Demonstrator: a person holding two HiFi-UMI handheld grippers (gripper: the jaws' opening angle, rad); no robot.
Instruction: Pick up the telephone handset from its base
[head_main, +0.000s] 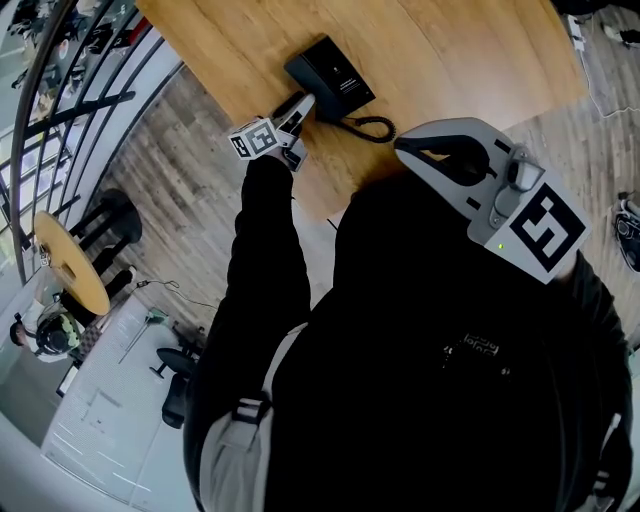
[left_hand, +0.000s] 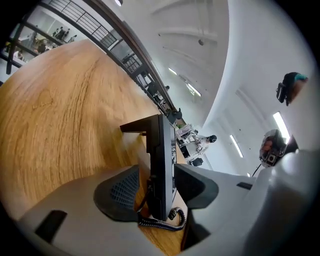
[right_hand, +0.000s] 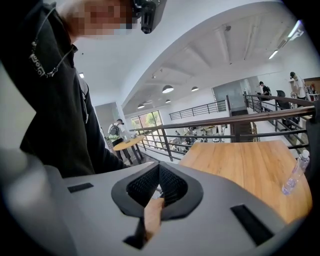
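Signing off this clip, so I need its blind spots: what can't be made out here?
Handset versus base: telephone too small in head view, edge-on in left gripper view.
Whether the left gripper touches it: telephone hides the contact faces, left gripper view.
Contents of the bottle: too small, near right gripper view's rim.

Black: telephone (head_main: 330, 75) and its coiled cord (head_main: 372, 128), on a honey-brown table (head_main: 450, 50) with darker streaked grain. Pale grey: left gripper (head_main: 298, 108) and right gripper (right_hand: 159, 187), with dark grey cross-hatched pads (left_hand: 120, 192). Black-and-white square markers on each cube (head_main: 255, 138).
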